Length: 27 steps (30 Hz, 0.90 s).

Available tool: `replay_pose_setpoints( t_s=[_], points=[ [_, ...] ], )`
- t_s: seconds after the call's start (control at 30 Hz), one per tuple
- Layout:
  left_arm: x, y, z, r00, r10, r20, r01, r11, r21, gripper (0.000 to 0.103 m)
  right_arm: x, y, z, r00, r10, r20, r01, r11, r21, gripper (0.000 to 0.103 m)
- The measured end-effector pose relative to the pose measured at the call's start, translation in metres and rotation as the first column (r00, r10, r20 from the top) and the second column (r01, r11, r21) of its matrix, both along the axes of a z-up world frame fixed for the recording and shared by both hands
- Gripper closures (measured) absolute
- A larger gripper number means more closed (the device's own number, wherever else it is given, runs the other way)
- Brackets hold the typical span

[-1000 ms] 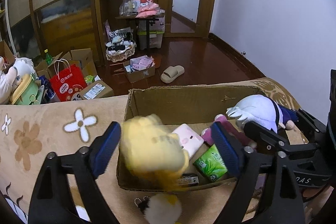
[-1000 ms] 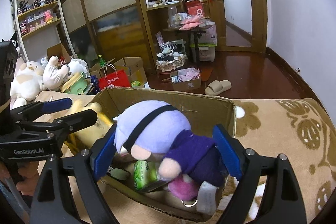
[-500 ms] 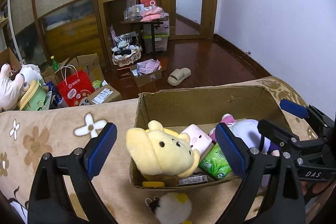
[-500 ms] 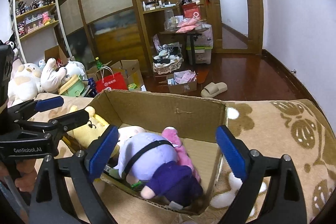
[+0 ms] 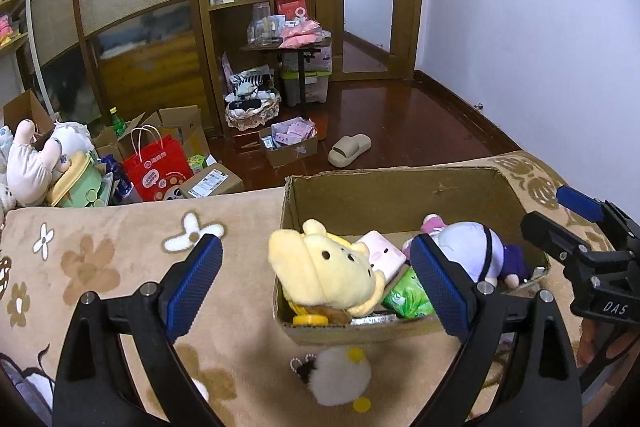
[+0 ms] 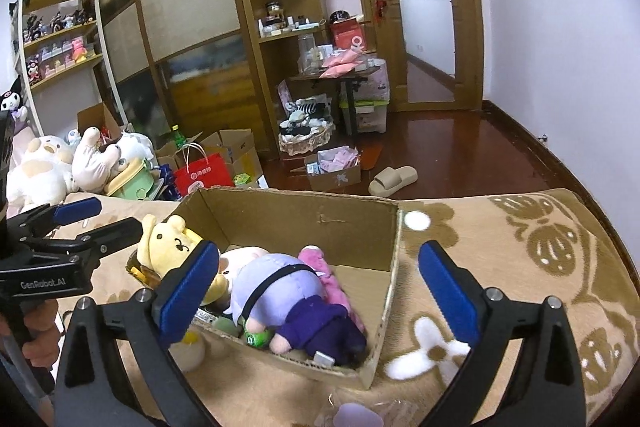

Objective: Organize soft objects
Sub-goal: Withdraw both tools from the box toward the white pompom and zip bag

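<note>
Both grippers, left and right, wide open and empty, right one just opened more, above the box on the blanket; white chick left out by the box's near edge, nearest the left fingers.

Ahead of the tool lies a dark polished wooden floor, with a pale wall to the right. A wooden shelf unit stands ahead beside a wooden doorway, perhaps opening onto a corridor.
</note>
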State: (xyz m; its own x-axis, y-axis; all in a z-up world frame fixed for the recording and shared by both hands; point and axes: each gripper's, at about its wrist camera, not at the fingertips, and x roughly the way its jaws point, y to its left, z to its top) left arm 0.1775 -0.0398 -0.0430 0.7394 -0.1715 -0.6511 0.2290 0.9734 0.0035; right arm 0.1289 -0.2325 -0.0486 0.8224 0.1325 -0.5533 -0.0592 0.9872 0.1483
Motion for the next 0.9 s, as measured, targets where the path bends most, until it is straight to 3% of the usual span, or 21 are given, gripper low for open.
replay_pose_setpoints(
  t_s=[0.5, 0.9],
  points=[
    [-0.051, 0.011, 0.018, 1.000, 0.008, -0.012, -0.007, 0.998, 0.061, 0.009, -0.045, -0.010, 0.026, 0.998, -0.055, 0.032, 0.055, 0.998, 0.007, 0.000],
    [-0.077, 0.016, 0.011, 0.997, 0.013, -0.072, -0.009, 0.998, 0.062, 0.009, -0.075, -0.009, 0.020, 0.998, -0.064, -0.008, 0.064, 0.998, -0.002, 0.000]
  ],
)
